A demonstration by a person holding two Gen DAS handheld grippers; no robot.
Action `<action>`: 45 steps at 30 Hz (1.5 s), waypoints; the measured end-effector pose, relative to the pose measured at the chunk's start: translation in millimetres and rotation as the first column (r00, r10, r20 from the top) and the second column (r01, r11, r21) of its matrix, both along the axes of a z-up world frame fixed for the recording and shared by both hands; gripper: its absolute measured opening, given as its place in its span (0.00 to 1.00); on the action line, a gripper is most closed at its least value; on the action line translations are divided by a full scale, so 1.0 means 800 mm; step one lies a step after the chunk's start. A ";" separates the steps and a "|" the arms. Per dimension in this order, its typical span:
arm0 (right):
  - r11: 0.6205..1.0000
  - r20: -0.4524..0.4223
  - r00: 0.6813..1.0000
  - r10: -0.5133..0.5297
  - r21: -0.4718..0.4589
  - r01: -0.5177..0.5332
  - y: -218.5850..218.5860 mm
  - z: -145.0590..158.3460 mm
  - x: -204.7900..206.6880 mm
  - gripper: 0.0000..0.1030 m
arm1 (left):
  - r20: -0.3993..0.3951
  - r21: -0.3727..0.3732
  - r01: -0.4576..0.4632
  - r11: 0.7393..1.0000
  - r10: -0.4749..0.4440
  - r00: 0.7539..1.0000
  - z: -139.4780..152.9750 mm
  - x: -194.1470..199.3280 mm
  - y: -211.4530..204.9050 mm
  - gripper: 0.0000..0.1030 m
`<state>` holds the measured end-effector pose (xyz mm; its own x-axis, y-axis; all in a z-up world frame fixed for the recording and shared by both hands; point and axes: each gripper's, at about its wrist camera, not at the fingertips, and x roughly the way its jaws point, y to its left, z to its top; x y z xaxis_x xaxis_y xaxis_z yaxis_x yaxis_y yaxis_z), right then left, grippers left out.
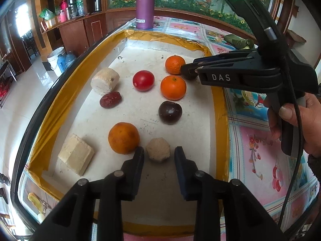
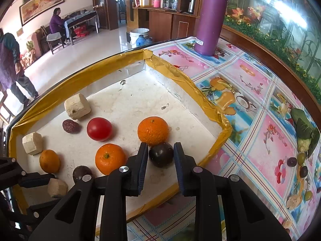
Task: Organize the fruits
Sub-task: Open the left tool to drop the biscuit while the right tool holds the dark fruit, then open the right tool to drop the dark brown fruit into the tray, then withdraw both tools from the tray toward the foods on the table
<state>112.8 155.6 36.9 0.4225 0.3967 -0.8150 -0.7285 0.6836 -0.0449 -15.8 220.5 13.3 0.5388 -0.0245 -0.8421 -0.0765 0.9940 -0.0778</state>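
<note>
The floor [image 2: 84,60] is glossy white tile and reflects daylight. Dark wooden cabinets [image 2: 166,23] stand along the wall, with flasks on the shelf. A long framed painting [image 2: 41,2] hangs above a dining table [image 2: 83,19] with chairs.

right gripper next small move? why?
Probably close the right gripper on the dark round fruit. Its fingers are open and already sit on either side of that fruit inside the white tray, just in front of an orange. The left gripper is open around a beige chunk, not gripping.
</note>
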 end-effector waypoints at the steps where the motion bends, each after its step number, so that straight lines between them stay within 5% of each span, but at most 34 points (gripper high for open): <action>1: 1.000 0.002 1.000 -0.001 0.001 0.001 -0.001 0.001 -0.001 0.24 | -0.001 0.000 -0.001 1.000 0.001 1.000 0.000 -0.001 0.001 0.34; 8: 1.000 0.019 1.000 -0.012 0.013 0.012 -0.011 0.014 -0.016 0.28 | 0.017 0.002 -0.011 1.000 0.011 1.000 0.010 -0.010 0.005 0.35; 19: 0.994 0.015 0.997 -0.081 0.074 0.080 -0.061 0.045 -0.062 0.37 | 0.111 0.021 -0.124 0.992 0.121 0.986 0.038 -0.034 0.020 0.62; 25: 0.980 0.003 0.986 -0.166 0.109 0.165 -0.112 0.051 -0.094 0.51 | 0.157 0.019 -0.146 0.989 0.142 0.977 0.051 -0.035 0.005 0.75; 45: 0.876 0.045 0.886 -0.462 0.179 0.448 -0.325 0.076 -0.166 0.63 | 0.215 0.032 0.052 0.998 -0.058 0.975 0.087 -0.005 -0.154 0.85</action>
<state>-19.8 -104.2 97.8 0.6517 0.2648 -0.7107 -0.3334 0.9417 0.0451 -19.5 97.2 82.8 0.7066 -0.0382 -0.7066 -0.0062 0.9982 -0.0601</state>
